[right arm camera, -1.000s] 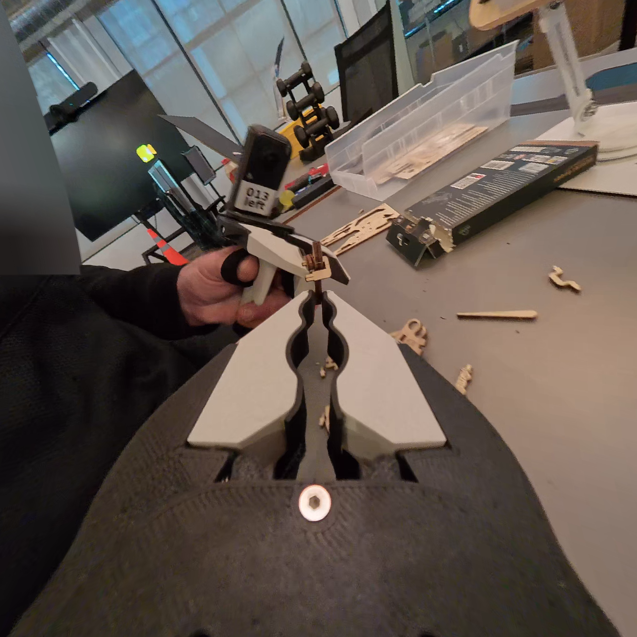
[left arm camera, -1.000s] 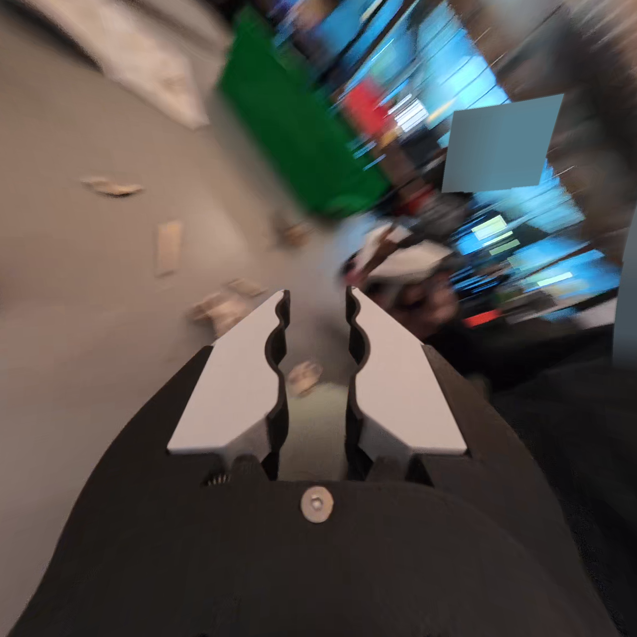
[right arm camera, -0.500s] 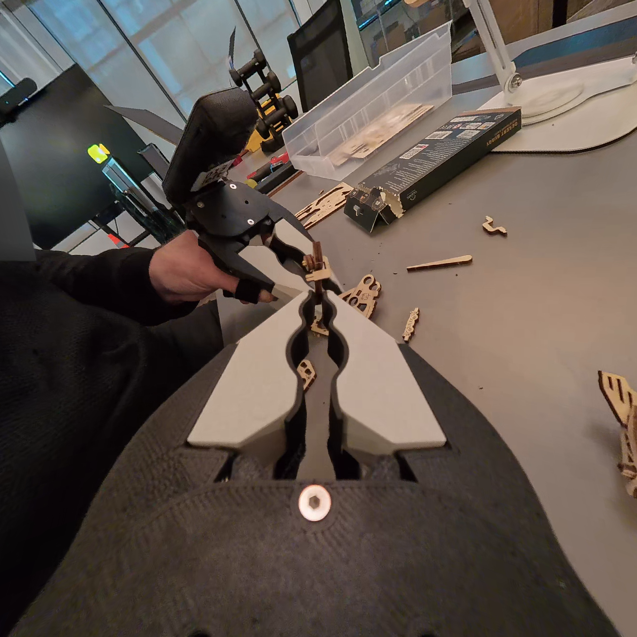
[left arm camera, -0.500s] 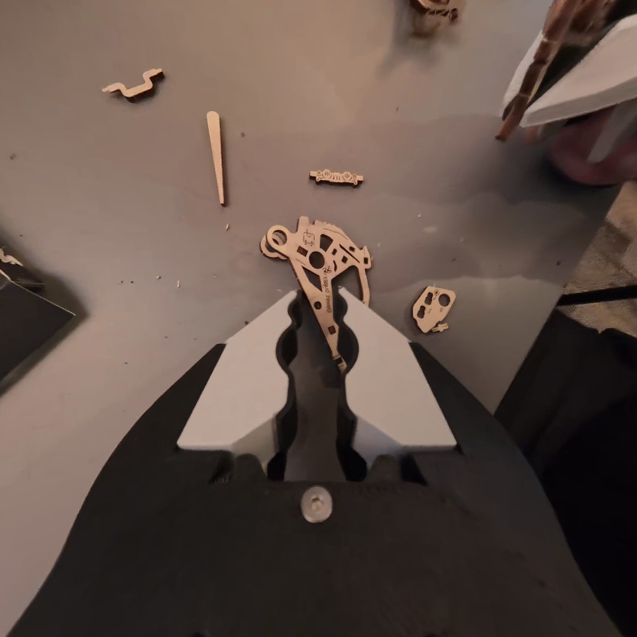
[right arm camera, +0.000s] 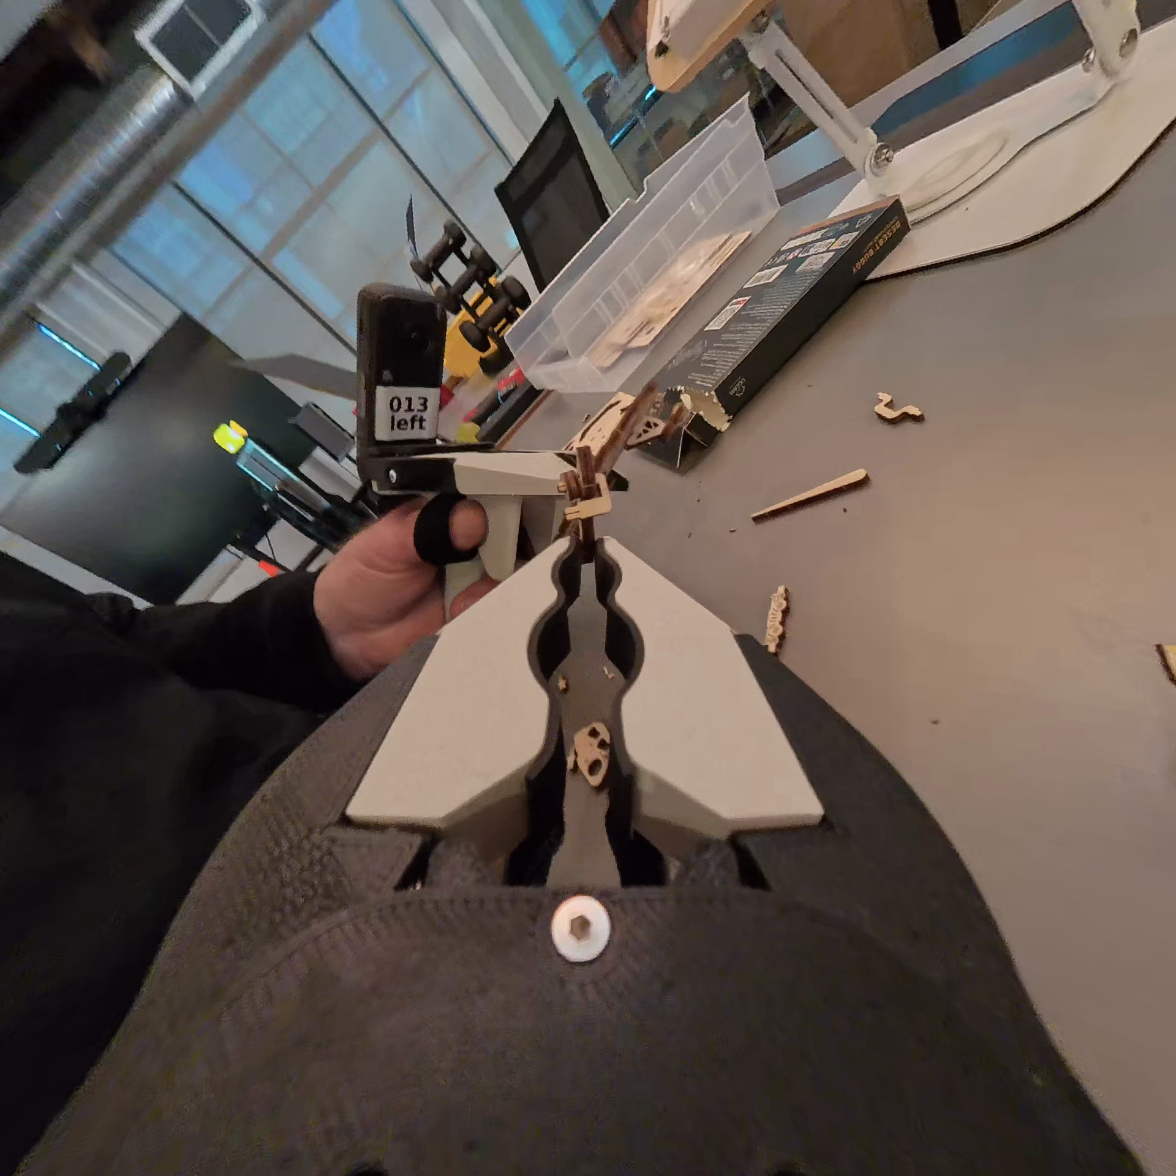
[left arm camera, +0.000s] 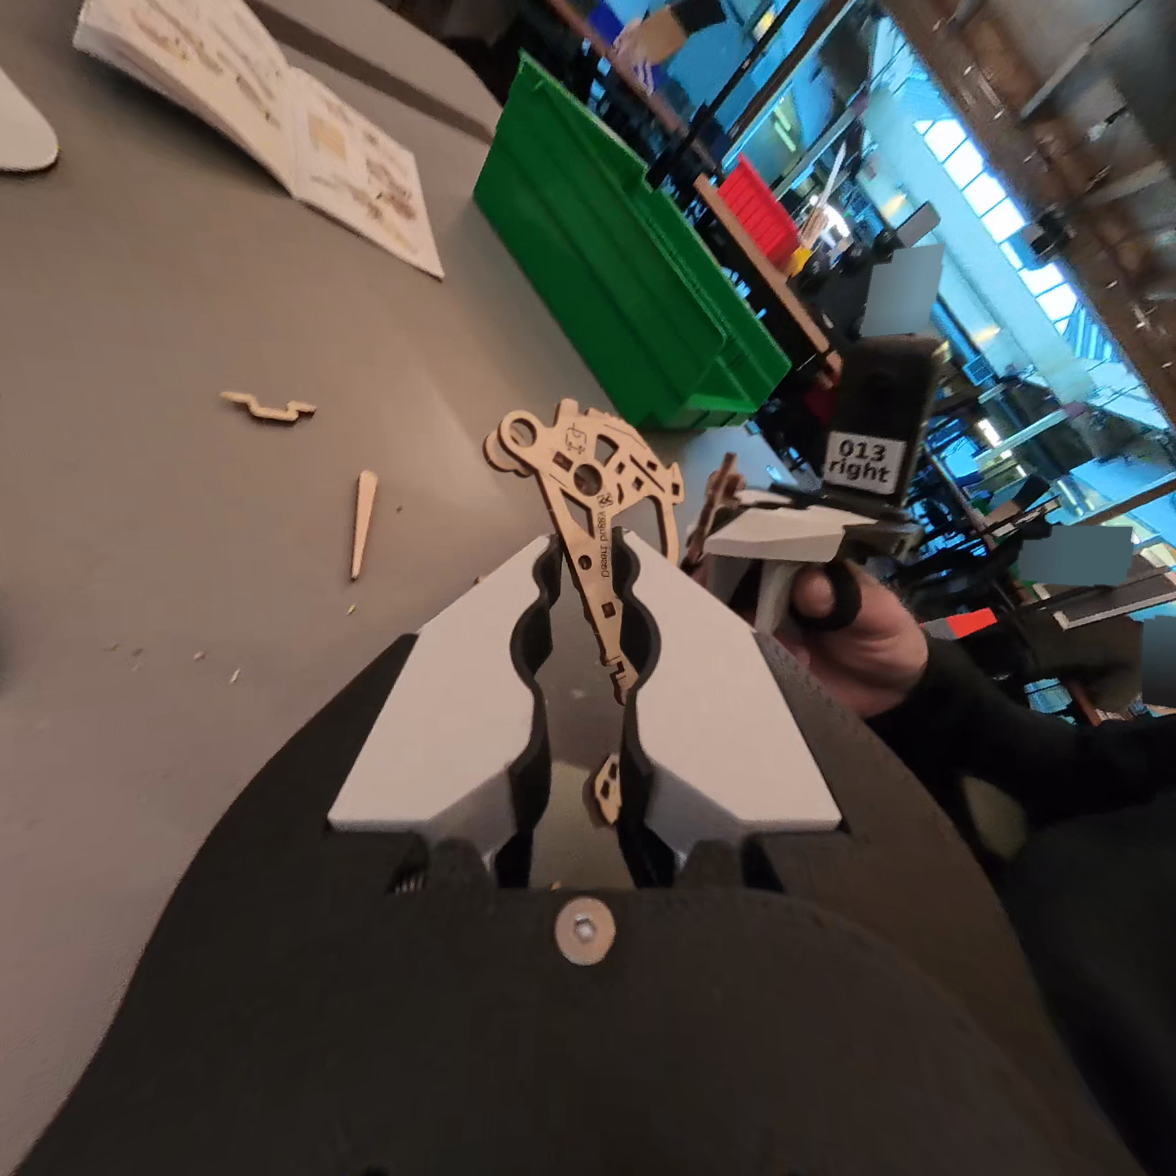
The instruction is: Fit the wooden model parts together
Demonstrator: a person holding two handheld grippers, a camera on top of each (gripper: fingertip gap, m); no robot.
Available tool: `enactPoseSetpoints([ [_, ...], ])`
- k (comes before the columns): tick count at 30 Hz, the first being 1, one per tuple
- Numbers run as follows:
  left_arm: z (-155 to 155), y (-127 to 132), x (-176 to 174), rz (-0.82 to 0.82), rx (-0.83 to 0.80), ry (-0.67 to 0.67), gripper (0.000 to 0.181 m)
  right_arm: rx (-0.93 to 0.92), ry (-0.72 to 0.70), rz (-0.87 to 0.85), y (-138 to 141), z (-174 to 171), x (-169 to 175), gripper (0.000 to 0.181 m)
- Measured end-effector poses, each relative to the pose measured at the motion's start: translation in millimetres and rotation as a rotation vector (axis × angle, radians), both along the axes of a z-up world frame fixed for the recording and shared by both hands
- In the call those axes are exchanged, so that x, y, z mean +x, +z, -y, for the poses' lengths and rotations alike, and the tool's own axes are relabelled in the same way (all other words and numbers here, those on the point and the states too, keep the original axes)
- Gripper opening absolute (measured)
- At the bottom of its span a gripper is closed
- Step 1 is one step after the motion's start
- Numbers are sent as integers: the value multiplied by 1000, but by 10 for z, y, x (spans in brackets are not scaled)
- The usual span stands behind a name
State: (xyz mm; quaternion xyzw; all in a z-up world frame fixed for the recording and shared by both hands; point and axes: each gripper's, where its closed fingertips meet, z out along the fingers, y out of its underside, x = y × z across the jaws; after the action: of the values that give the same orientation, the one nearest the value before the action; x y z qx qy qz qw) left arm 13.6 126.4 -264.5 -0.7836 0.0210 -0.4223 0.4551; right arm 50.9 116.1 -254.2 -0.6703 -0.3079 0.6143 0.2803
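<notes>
In the left wrist view my left gripper point(left arm camera: 588, 550) is shut on a flat cut-out wooden plate point(left arm camera: 588, 483) and holds it upright above the grey table point(left arm camera: 159, 509). In the right wrist view my right gripper point(right arm camera: 585, 547) is shut on a small wooden sub-assembly point(right arm camera: 584, 493) with a dark upright strip. The two held parts are close together, tip to tip, but I cannot tell whether they touch. The right gripper point(left arm camera: 706, 541) shows just right of the plate. The left gripper point(right arm camera: 553, 474) shows just behind the sub-assembly.
Loose parts lie on the table: a small oval piece point(right arm camera: 592, 754), a tapered stick point(right arm camera: 808, 493), a zigzag piece point(right arm camera: 897, 407), a short strip point(right arm camera: 777, 617). A black box point(right arm camera: 783, 299), clear bin point(right arm camera: 643, 273), green bin point(left arm camera: 611, 273) and open booklet point(left arm camera: 254, 108) stand farther back.
My left gripper went down to the table, shut on the flat plate and lifted it up beside the right gripper. The right gripper kept its hold on the sub-assembly.
</notes>
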Motion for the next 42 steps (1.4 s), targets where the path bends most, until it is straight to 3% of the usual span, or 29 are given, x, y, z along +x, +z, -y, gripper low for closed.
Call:
enactPoseSetpoints([
  [7, -174, 128, 184, 51, 59, 7, 13, -64, -72, -65, 61, -110, 5, 1],
  [19, -257, -41, 433, 138, -19, -3, 13, -66, -52, -68, 76, -31, 176, 0],
  [27, -262, -45, 702, 12, 29, -62, 14, -134, -6, -219, 280, 20, 261, 0],
  [35, -234, -91, 969, -110, 71, -117, 14, -146, -59, -243, 265, -148, 341, 0],
  [42, -147, -274, 1107, -139, -22, -202, 15, -165, -79, -235, 152, -198, 418, 0],
])
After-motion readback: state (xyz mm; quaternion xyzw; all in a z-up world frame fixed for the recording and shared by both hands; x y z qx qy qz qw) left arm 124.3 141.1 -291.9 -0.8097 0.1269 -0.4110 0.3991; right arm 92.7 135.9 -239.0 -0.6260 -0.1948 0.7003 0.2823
